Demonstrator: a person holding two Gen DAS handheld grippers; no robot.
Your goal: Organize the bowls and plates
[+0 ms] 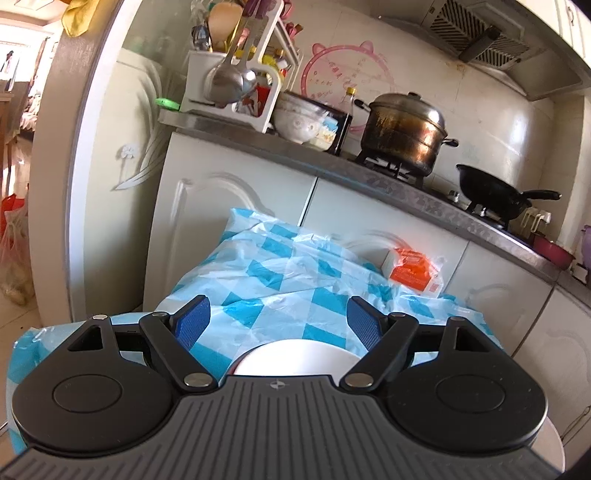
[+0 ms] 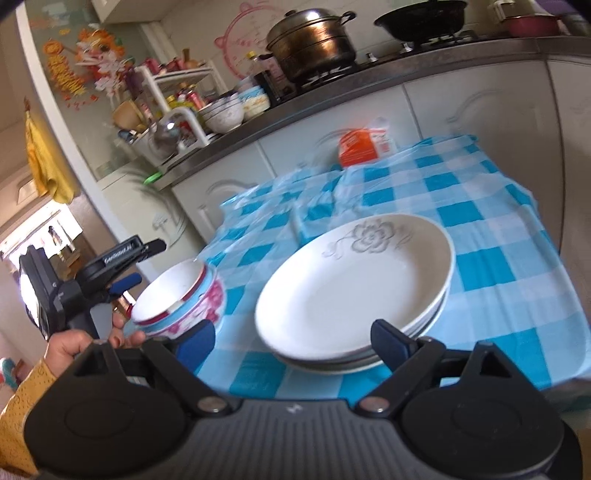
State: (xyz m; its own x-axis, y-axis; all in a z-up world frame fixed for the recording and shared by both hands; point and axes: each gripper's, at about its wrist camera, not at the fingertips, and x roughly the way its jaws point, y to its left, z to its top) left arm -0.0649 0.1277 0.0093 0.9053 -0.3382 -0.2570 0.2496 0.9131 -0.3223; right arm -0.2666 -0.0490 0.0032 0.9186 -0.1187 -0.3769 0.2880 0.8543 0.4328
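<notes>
I see open checked cloth (image 2: 491, 236) behind and right of the plates (image 2: 354, 284); the bowls (image 2: 181, 295) and orange carton (image 2: 360, 147) block elsewhere.

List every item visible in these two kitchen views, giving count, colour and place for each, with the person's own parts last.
plates: stack, white, grey flower on top one, table centre.
bowls: nested stack, pink-and-blue pattern, beside the plates.
tablecloth: one, blue-and-white check, over the table.
carton: one, orange and white, table's far edge.
steamer pot: one, metal, on the stove.
wok: one, black, on the stove.
utensil rack: one, white, on the counter.
left gripper: black, blue pads, open, near the bowls.
right gripper: open, before the plates.
hand: one, yellow sleeve.
</notes>
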